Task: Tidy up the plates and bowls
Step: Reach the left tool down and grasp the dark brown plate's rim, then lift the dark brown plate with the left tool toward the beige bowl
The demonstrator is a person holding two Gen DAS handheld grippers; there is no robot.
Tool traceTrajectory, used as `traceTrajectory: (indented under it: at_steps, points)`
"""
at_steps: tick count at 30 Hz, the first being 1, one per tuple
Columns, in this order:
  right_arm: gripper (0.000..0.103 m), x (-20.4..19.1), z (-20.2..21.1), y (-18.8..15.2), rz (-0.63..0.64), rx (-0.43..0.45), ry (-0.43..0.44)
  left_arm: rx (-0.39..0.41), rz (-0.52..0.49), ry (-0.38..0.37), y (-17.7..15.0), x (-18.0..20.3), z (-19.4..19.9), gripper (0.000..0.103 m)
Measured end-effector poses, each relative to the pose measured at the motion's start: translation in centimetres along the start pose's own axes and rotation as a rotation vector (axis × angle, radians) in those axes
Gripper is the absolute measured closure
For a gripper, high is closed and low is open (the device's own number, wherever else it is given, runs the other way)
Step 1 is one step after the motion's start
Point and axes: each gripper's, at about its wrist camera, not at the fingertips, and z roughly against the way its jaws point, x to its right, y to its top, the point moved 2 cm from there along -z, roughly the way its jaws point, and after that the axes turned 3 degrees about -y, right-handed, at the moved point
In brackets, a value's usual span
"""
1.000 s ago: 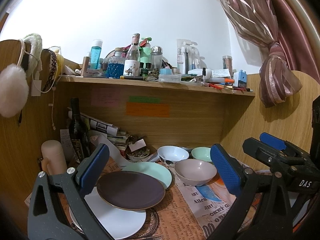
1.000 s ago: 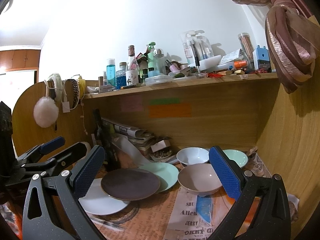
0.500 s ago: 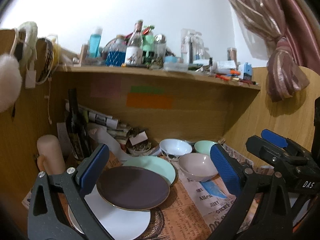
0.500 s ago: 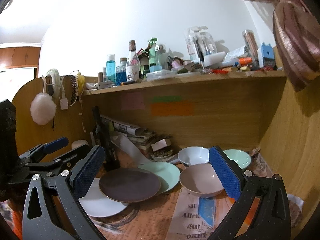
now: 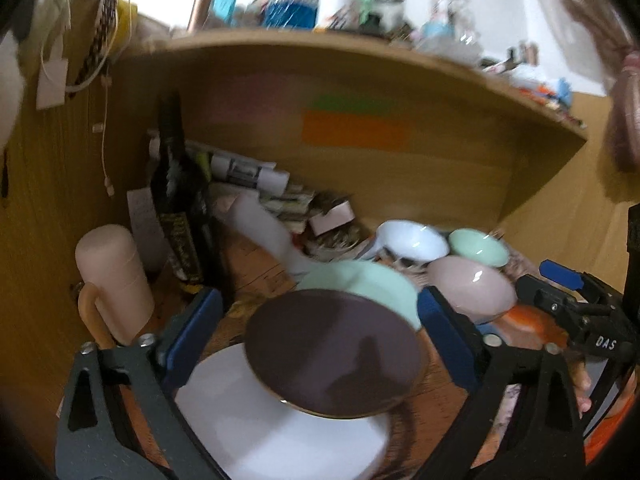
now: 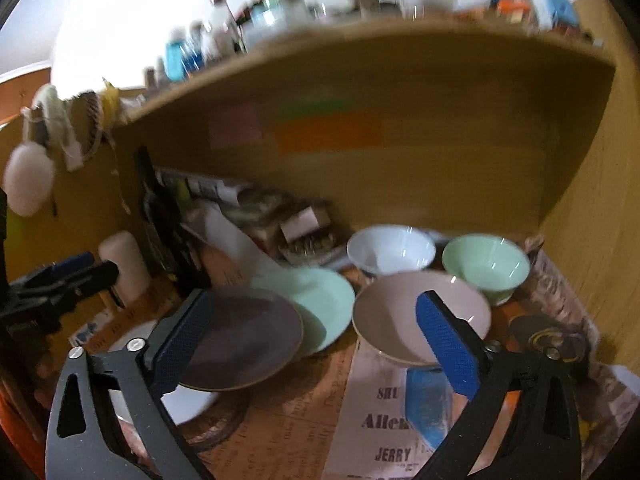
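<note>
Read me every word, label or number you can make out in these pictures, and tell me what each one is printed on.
"DAS": white letters on the right gripper, seen from the left wrist view.
"JERRY": on the newspaper covering the desk.
"Allek", cut off by the right finger: same newspaper.
"SHU", partly blurred: same newspaper.
Dark bottle label: too blurred to read.
Sticky notes and shelf bottles: no text can be made out.

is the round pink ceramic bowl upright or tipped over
Upright. The round pink ceramic bowl sits with its opening facing up on the newspaper, its empty inside visible in both views.
</note>
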Motion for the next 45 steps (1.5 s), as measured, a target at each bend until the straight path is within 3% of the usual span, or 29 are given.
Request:
traceTrajectory:
  at_steps: [2,5,8,10,20,23,33,45]
  points:
    - [0.017,0.1,-1.8,-0.3,-0.003,-0.053,0.014,-0.047,0.005,0.006,-0.2,-1.3,-1.5,0.022]
    - [0.023,0.1,-3.8,-0.8,-0.005,-0.114,0.025,-0.112,0.038,-0.004,-0.8,-3.0,-3.5,0.024]
    - [0.034,-0.3,-5.8,-1.4,0.013,-0.175,0.029,-0.172,0.071,-0.001,-1.5,-4.4,-5.2,0.035]
    - [0.040,-0.5,-6.6,-1.7,0.022,-0.205,0.035,-0.210,0.077,0.002,-2.1,-5.2,-6.2,0.036]
    - [0.062,-1.4,-11.1,-3.2,0.055,-0.346,0.054,-0.348,0.108,-0.023,-4.3,-7.1,-8.8,0.066]
    - [0.068,-1.4,-12.2,-3.7,0.032,-0.390,0.077,-0.364,0.120,-0.024,-4.6,-7.6,-9.4,0.069]
    - [0.076,-1.4,-14.0,-4.2,0.017,-0.453,0.082,-0.398,0.153,-0.049,-5.0,-7.8,-10.3,0.086]
    - [0.078,-2.1,-14.8,-4.4,-0.003,-0.472,0.132,-0.423,0.146,-0.070,-5.3,-7.7,-10.5,0.086]
